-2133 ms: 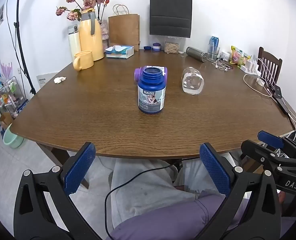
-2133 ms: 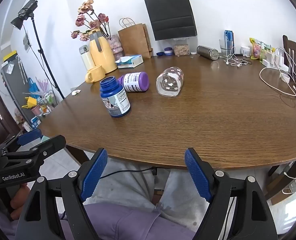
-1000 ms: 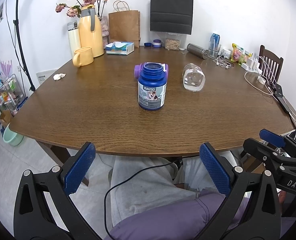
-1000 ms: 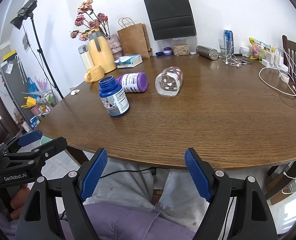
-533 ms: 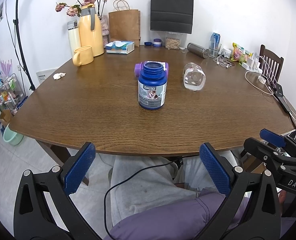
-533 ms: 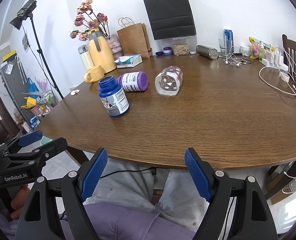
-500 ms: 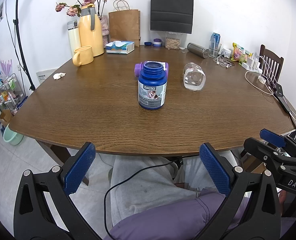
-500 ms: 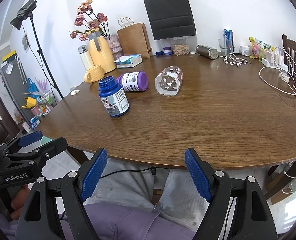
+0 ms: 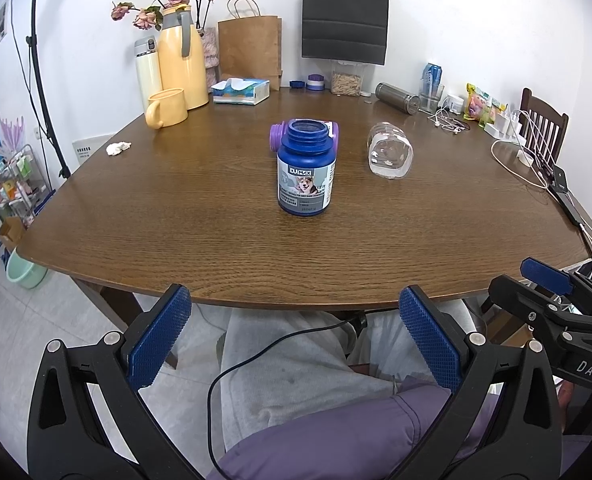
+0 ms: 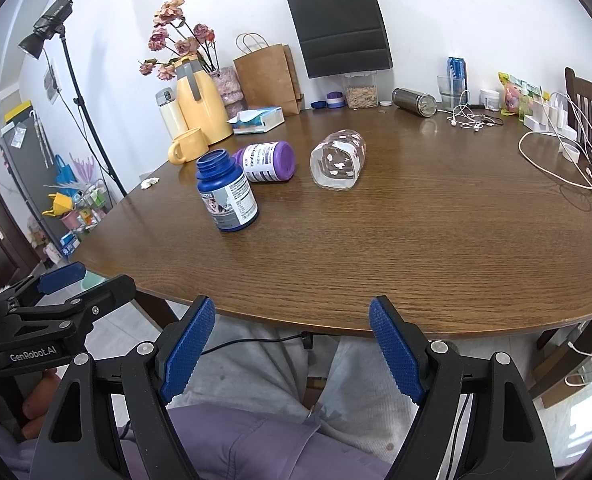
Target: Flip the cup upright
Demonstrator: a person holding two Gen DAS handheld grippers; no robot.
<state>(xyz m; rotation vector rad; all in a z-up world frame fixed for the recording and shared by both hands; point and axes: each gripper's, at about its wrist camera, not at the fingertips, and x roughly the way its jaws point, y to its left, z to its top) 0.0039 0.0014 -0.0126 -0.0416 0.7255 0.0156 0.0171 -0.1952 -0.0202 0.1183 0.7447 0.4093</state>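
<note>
Nearest the cameras, the left gripper [image 9: 296, 340] and the right gripper [image 10: 291, 354] both hang over the person's lap, short of the table's near edge, each with its blue pads spread wide and nothing between them

Past the edge, on the brown wooden table [image 10: 416, 248], a blue bottle [image 10: 227, 192] stands upright with no lid. Just behind it a purple bottle [image 10: 267, 160] lies on its side, and to the right of that lies the clear cup [image 10: 338, 162], also on its side, its open mouth turned toward the person. In the left view the cup [image 9: 390, 152] sits right of the blue bottle [image 9: 306, 168] and a little further back

Further off, near the wall, are a yellow mug [image 9: 165, 108], a yellow jug [image 9: 181, 66], a tissue box [image 9: 239, 91] and two paper bags

Nothing of the task looks done: the cup is untouched and well apart from both grippers. The reach, the grasp, the turn upright and the setting down are all left
</note>
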